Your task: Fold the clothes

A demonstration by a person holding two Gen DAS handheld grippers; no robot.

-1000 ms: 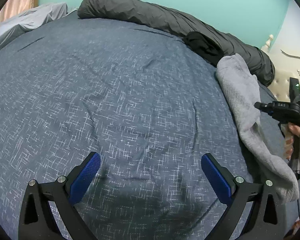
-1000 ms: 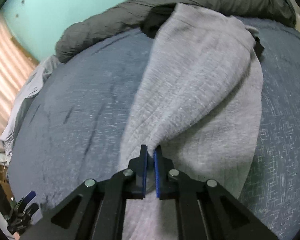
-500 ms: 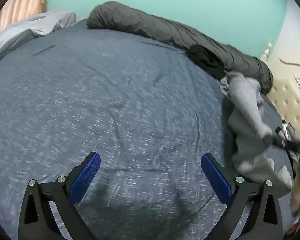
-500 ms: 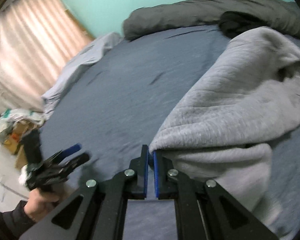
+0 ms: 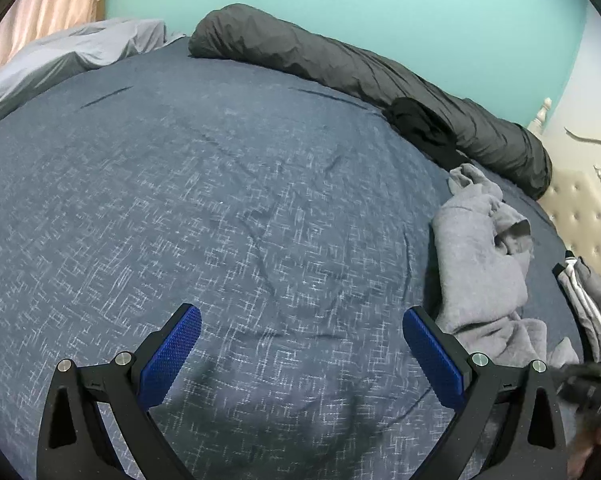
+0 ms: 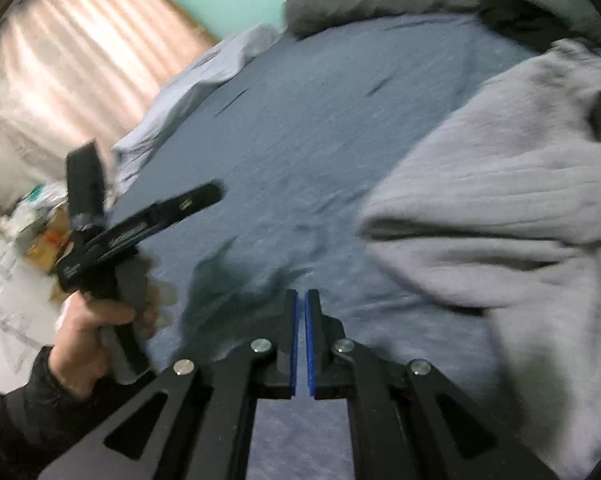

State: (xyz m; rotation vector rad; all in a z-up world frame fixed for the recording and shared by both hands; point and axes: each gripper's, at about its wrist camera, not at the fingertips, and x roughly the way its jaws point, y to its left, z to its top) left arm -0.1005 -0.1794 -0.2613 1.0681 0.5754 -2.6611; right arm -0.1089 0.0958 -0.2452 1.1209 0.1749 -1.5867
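Observation:
A grey sweatshirt (image 5: 480, 272) lies crumpled on the right side of the dark blue bedspread (image 5: 220, 200). My left gripper (image 5: 300, 344) hovers open over bare bedspread, and the sweatshirt's edge sits just beyond its right finger. In the right wrist view the sweatshirt (image 6: 500, 184) lies bunched to the right of my right gripper (image 6: 301, 308). That gripper is shut and I see no cloth between its pads. At the left of that view a hand (image 6: 96, 320) holds the left gripper (image 6: 208, 198), blurred. The right gripper shows only as a dark blur (image 5: 588, 384) low at the right in the left wrist view.
A rolled dark grey duvet (image 5: 360, 68) runs along the far edge, with a black garment (image 5: 420, 124) against it. A light grey sheet (image 5: 68, 52) lies far left. A striped garment (image 5: 580, 296) sits by the tufted headboard (image 5: 588, 216). Curtains (image 6: 80, 60) hang beyond the bed.
The right gripper dragged the grey sweatshirt across the bed; the cloth now lies bunched, out of the pads. The right gripper swung left. The left gripper stayed open.

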